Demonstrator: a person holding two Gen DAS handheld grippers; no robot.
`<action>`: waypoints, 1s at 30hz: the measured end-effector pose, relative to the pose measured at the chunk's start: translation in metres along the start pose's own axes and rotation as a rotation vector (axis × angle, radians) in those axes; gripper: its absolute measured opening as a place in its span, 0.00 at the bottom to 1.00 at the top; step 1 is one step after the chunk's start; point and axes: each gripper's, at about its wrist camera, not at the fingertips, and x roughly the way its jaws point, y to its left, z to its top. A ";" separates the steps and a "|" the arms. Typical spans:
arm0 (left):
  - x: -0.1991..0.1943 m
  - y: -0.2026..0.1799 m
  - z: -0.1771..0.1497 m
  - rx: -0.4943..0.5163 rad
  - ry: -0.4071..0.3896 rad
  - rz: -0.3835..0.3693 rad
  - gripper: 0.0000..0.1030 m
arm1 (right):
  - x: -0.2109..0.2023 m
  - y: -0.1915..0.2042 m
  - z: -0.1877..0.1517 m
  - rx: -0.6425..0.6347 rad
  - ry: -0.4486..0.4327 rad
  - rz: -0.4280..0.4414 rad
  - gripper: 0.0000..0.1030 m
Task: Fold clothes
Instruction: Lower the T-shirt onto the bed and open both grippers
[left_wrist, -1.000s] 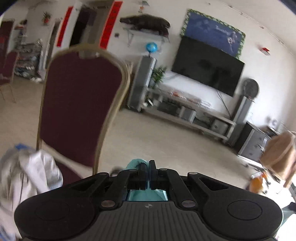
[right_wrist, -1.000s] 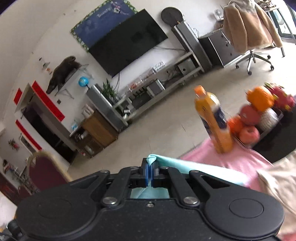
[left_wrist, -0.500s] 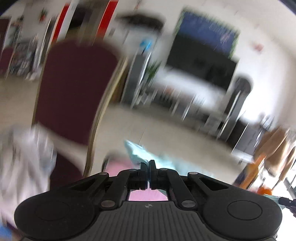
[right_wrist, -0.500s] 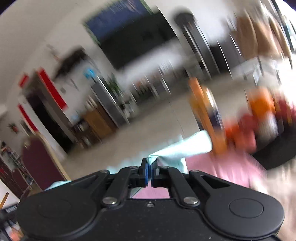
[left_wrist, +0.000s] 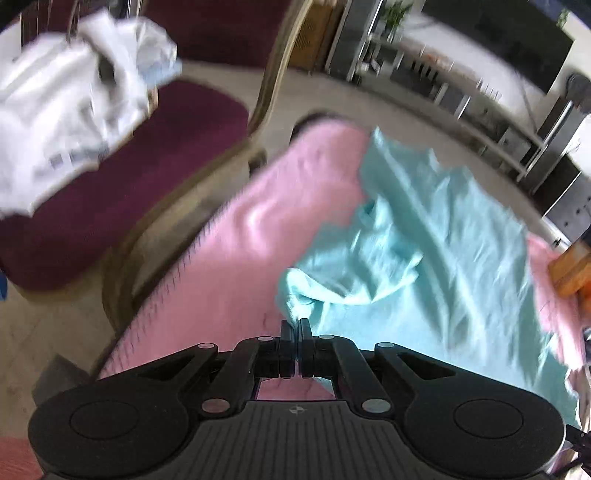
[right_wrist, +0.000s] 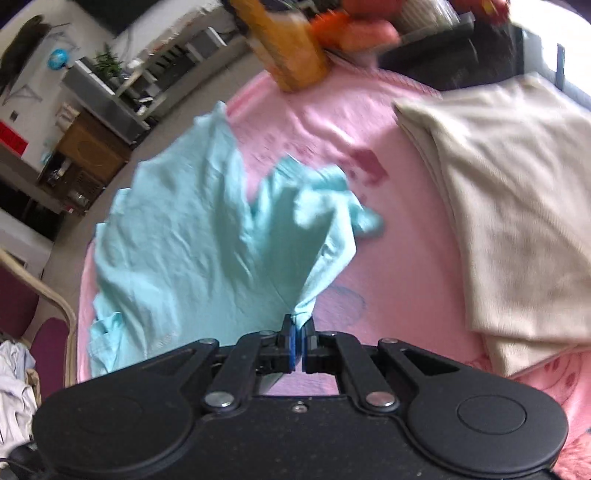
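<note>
Left gripper (left_wrist: 296, 326): clamped on teal garment (left_wrist: 424, 258) corner.
Right gripper (right_wrist: 297, 326): clamped on opposite corner.
Change: garment swung down from mid-air; now spreads ahead across pink cloth (left_wrist: 236, 236).
Meaning: ready to flatten, then fold.

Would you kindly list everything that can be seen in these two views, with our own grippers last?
light blue garment: one, spread crumpled on the pink cloth, pinched at two points.
pink cloth: one, covering the table.
cream folded garment: one, on the pink cloth, right side.
orange bottle: one, at the table's far edge.
fruit: several, orange and red, blurred, behind the bottle.
maroon chair: one, gold frame, beside the table.
white clothes: one pile, on the chair seat.
television: one, black, on the far wall.
left gripper: black, fingers shut on the garment.
right gripper: black, fingers shut on the garment.
</note>
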 end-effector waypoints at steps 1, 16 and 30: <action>-0.008 -0.004 0.000 0.005 -0.019 -0.006 0.01 | -0.008 0.005 0.002 -0.017 -0.020 -0.001 0.02; -0.039 -0.003 -0.057 0.106 0.006 0.078 0.01 | -0.040 0.001 -0.035 -0.087 -0.018 -0.039 0.02; -0.038 0.003 -0.085 0.223 0.114 0.149 0.09 | -0.038 -0.006 -0.063 -0.204 -0.004 -0.137 0.27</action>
